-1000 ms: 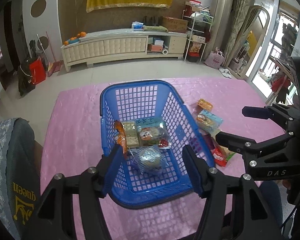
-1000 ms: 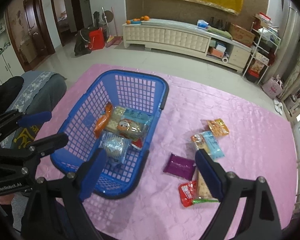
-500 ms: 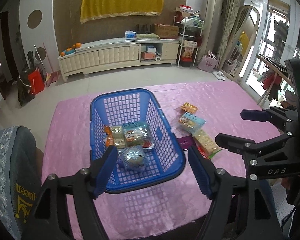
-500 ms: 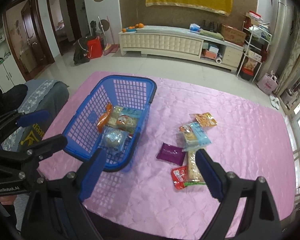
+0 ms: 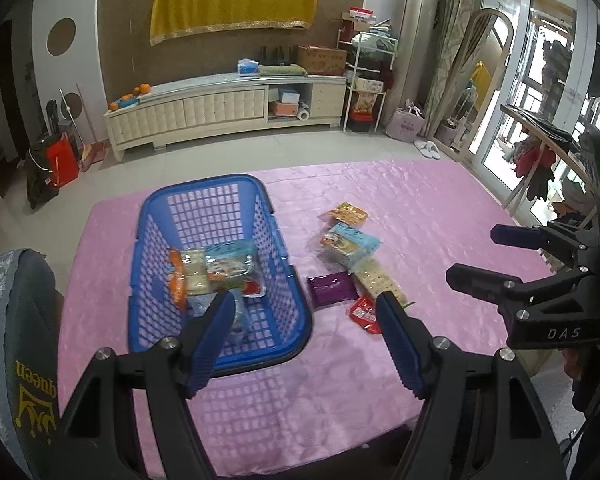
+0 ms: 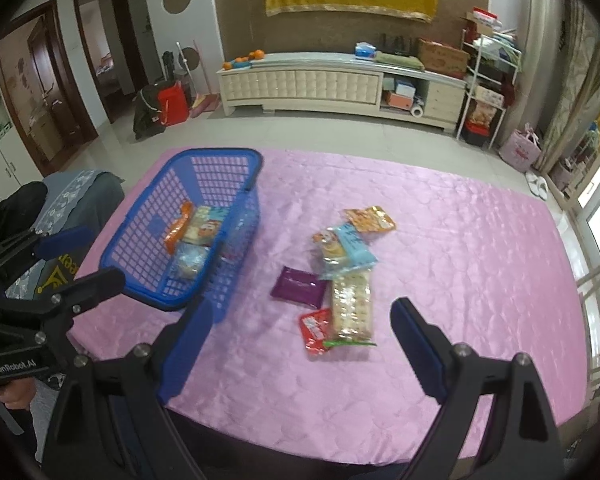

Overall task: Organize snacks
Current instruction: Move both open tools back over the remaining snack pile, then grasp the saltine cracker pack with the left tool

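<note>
Snack packets are split between two places on the pink tablecloth (image 6: 440, 240): several lie inside the blue basket (image 6: 148, 276), and five lie loose just right of it. Among the loose ones, a purple packet (image 6: 299, 287) sits nearest the basket, a cracker pack (image 6: 351, 307) overlaps a small red packet (image 6: 315, 328), and a light blue pack (image 6: 346, 250) and an orange packet (image 6: 369, 219) lie farther back. The left gripper (image 5: 306, 338) is held spread over the basket's near right corner, nothing between its pads. The right gripper (image 6: 300, 354) is held wide apart above the near cloth, touching nothing. Bare cloth is seen right of the packets to the table edge.
</note>
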Available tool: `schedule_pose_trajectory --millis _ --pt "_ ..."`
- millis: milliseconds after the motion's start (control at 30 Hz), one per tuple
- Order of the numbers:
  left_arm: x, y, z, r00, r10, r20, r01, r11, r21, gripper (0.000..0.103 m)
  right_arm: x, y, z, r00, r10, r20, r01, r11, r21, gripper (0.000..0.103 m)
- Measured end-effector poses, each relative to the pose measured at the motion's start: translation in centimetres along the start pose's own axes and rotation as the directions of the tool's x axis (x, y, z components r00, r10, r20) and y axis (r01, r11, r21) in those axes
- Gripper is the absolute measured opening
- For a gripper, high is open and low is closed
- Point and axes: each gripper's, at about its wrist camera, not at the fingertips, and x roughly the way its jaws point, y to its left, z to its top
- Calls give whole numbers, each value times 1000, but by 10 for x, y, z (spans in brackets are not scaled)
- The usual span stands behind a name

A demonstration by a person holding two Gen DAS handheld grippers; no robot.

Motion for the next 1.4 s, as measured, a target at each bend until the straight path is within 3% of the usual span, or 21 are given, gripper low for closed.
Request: schedule_pose_trajectory --millis 533,833,1200,1400 --pt "57 -55 18 997 -38 -60 37 999 -18 71 17 -91 -19 998 -37 -41 42 990 132 93" --pt "102 -82 25 991 -42 -130 42 999 -2 71 40 -121 -20 997 -36 -61 45 987 155 93" --pt "176 -91 26 972 -32 -233 24 999 -38 71 91 -155 -14 995 -11 -97 28 983 181 93" --pt "217 -91 21 950 -48 -309 32 998 -57 71 124 -165 -12 992 -18 -125 40 983 177 93"
